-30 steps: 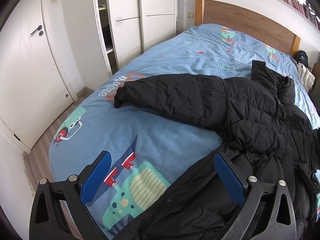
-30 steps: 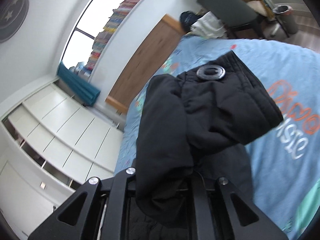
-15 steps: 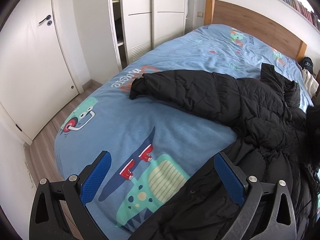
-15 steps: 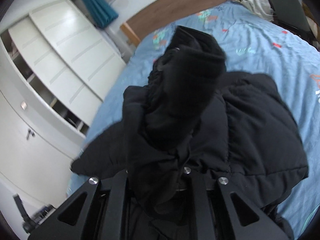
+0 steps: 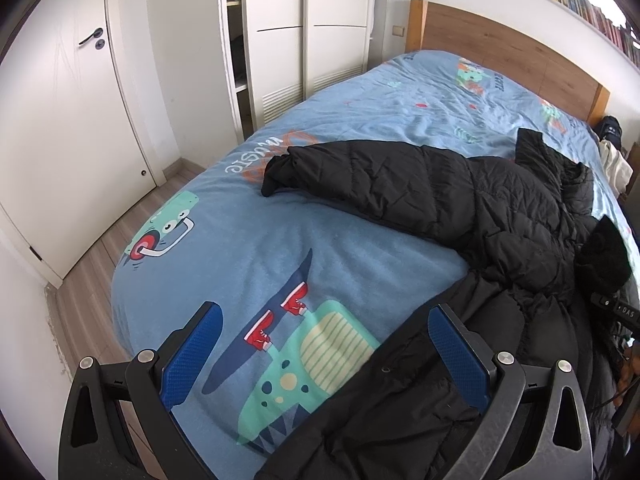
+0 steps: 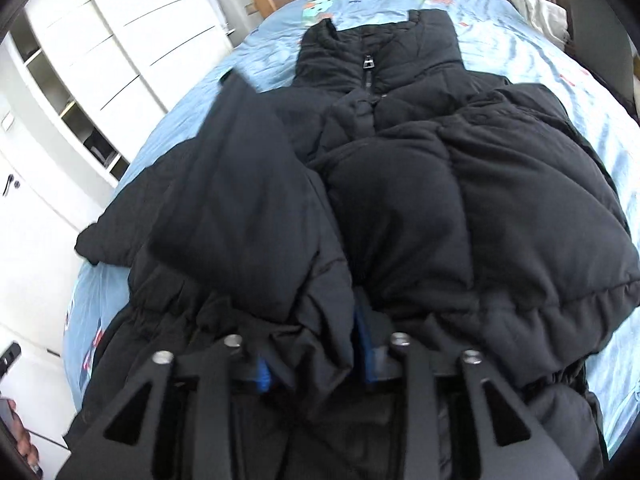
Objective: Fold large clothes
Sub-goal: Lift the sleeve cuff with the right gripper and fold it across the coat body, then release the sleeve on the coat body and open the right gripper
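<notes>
A black puffer jacket lies front up on the blue cartoon-print bed, collar toward the headboard. One sleeve stretches out flat to the left. The other sleeve is laid across the jacket's chest. Its cuff end bunches between the blue pads of my right gripper, whose jaws are opening and no longer pinch it. My left gripper hovers open over the bedspread at the jacket's lower hem, holding nothing.
White wardrobes and a white door stand left of the bed, with a strip of wooden floor between. A wooden headboard closes the far end. Loose clothes lie at the far right corner.
My right gripper swung the sleeve from high at the side down onto the jacket's front, and its jaws have parted. The left gripper drifted slightly and stays open.
</notes>
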